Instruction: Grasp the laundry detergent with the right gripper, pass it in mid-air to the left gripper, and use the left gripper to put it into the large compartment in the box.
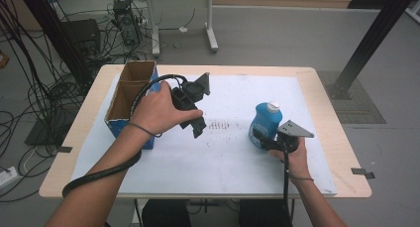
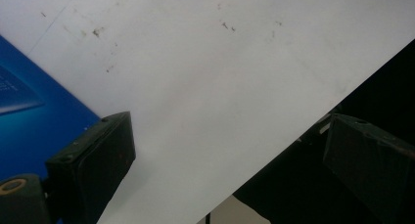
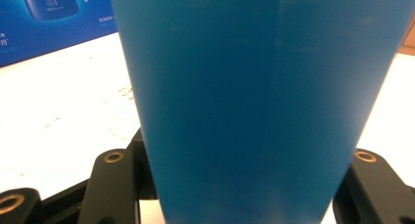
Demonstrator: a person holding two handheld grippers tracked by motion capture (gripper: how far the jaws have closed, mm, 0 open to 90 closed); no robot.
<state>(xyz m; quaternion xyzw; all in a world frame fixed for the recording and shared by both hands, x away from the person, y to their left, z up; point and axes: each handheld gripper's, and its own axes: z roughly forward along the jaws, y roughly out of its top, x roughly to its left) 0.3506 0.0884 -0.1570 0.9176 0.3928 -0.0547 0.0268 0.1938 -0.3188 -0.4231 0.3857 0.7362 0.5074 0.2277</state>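
Forearms enter from the near edge of the worktop (image 1: 317, 88). At left, an open cardboard box (image 1: 130, 95) with blue sides stands near the left edge. Beside it, the left gripper (image 1: 197, 127) hangs above the white sheet, jaws spread wide and empty. At right, the right gripper (image 1: 260, 139) has its jaws closed against the lower body of the upright blue bottle (image 1: 265, 122), which stands on the sheet. Risk: so low a grip may let the bottle tip or slide if lifted quickly. Bare sheet between bottle and box offers free passage; the right edge lies near.
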